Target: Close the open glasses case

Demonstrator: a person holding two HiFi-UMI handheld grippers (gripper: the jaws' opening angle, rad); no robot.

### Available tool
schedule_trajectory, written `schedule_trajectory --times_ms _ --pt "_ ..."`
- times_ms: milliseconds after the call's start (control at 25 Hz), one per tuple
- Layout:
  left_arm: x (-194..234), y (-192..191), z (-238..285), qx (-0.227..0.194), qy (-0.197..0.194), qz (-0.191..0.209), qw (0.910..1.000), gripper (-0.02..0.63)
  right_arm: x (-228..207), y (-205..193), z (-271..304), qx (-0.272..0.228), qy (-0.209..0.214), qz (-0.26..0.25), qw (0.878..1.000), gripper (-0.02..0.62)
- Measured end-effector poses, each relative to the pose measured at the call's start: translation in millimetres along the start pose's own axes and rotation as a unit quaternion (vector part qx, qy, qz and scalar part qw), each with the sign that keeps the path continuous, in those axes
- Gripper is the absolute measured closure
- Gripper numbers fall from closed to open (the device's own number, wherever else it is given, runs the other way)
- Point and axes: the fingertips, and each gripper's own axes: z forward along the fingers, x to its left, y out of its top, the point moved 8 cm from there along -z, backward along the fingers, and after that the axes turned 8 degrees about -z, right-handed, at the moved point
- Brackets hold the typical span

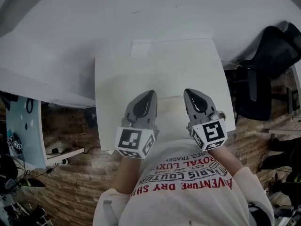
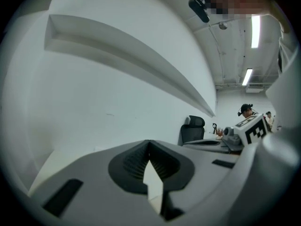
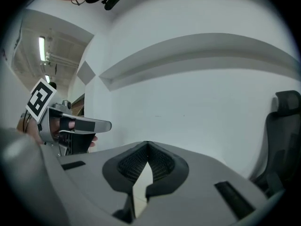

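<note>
No glasses case shows plainly in any view. Only a faint cream patch (image 1: 170,103) lies on the white table (image 1: 141,65) between the two grippers, and I cannot tell what it is. My left gripper (image 1: 151,92) hovers over the table's near part, jaws shut tip to tip with nothing between them (image 2: 149,141). My right gripper (image 1: 187,91) is level with it a little to the right, also shut and empty (image 3: 147,143). Each gripper appears in the other's view: the right gripper (image 2: 237,136) and the left gripper (image 3: 70,126).
A black office chair (image 1: 268,55) stands right of the table and shows in both gripper views (image 2: 193,128) (image 3: 282,140). A white wall with a long ledge (image 3: 197,55) rises beyond the table. A person (image 2: 247,110) sits far off. Brick-patterned floor (image 1: 70,182) lies left.
</note>
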Motion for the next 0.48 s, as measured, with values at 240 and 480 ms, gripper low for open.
schedule_trajectory --times_ms 240,480 --pt "2.5 -5.8 -1.6 0.005 0.014 -0.003 0.9999 0.601 6.4 1.1 -0.9 0.001 0.01 -0.002 1.0 0.583" --pt "0.4 -7.3 -1.5 0.004 0.017 0.002 0.9998 0.601 8.5 -4.0 -1.2 0.009 0.016 -0.002 1.0 0.583"
